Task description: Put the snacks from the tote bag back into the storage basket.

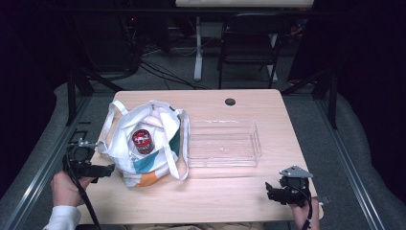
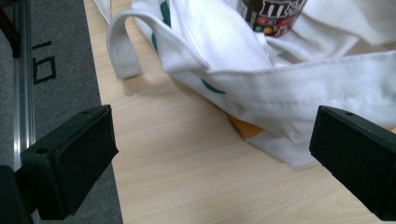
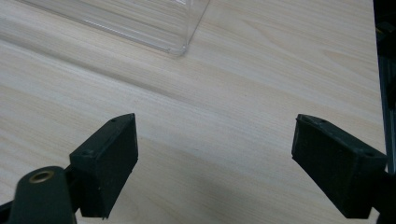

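Wood table [image 1: 210,191], tote bag [image 1: 143,165], clear bin [image 1: 222,143]

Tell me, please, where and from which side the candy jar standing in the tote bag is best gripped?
Probably by its red lid, coming from straight above. The jar stands upright inside the white tote bag, whose cloth folds wrap its lower body, so only the top is free. The left gripper, jaws open beside the bag, is nearest.
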